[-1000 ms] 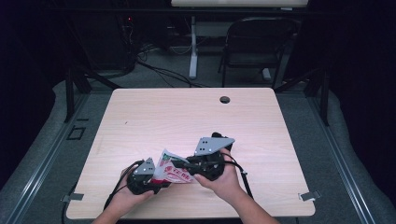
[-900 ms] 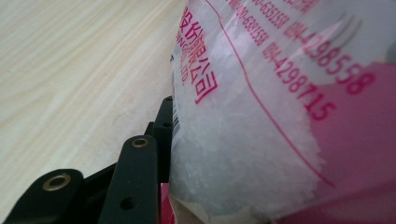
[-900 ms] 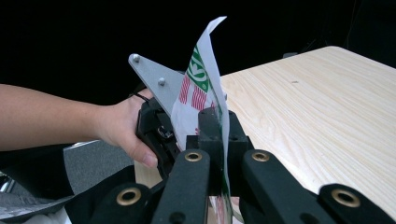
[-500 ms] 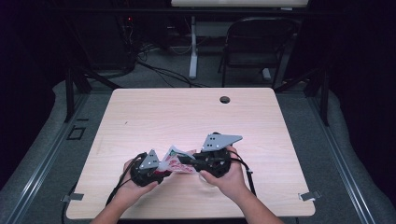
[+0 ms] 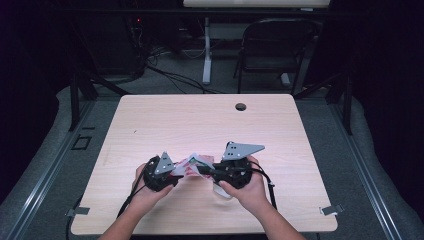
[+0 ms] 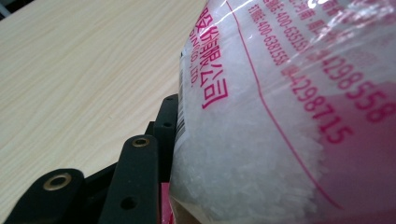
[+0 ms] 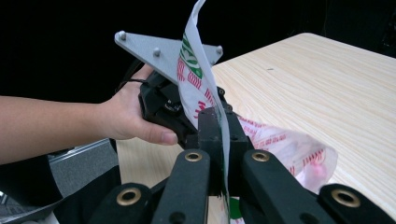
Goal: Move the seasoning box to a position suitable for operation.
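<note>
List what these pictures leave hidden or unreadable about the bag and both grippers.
- Left gripper, left gripper view: the bag covers one jaw; grip unclear.
- Bag, left gripper view: print cut by the frame's edge.
- Bag, high view: too small to read.
- Right gripper, right gripper view: bag's lower end hidden behind the jaws.

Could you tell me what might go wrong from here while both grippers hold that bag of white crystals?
The clear plastic bag with pink print, full of white crystals, hangs above the pale wooden table. The right gripper pinches only a thin edge, which could tear or slip. The left gripper grips the bulging body; the film might split and spill.
</note>
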### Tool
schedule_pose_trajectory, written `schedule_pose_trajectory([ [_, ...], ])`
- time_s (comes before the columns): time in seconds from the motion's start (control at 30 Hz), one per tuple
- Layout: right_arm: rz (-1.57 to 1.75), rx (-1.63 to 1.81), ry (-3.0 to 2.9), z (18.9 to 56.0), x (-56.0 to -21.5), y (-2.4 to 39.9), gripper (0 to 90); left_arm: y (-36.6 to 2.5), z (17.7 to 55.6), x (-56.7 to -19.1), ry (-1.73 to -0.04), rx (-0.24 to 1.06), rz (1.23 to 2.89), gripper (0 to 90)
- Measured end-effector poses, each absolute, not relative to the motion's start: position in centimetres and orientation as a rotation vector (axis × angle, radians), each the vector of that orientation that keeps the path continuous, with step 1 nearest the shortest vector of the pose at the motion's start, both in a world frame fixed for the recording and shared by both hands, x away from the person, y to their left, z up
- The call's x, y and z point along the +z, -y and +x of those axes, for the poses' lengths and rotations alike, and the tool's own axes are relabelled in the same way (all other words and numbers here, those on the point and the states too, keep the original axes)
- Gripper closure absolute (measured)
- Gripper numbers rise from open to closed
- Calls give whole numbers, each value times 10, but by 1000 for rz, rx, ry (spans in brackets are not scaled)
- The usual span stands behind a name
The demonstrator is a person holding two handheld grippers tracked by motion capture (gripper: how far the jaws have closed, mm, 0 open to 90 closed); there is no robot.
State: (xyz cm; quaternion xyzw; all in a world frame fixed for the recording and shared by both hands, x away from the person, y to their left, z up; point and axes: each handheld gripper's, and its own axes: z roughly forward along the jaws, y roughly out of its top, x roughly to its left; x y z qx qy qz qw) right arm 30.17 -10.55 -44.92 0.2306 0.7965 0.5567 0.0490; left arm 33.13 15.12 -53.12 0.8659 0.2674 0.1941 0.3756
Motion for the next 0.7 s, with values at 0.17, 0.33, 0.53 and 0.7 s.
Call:
schedule_pose_trajectory([
  [0.17, 720, 1682, -2419, 303, -451, 110, 900, -147, 336, -531, -680, 527, 2207, 628],
  [0.33, 730, 1653, -2412, 304, -453, 114, 900, -142, 338, -531, -677, 576, 2211, 627],
  [0.53, 760, 1650, -2405, 306, -458, 120, 900, -136, 338, -529, -664, 668, 2230, 628],
  [0.7, 768, 1639, -2406, 306, -460, 123, 900, -132, 337, -529, -647, 745, 2232, 628],
])
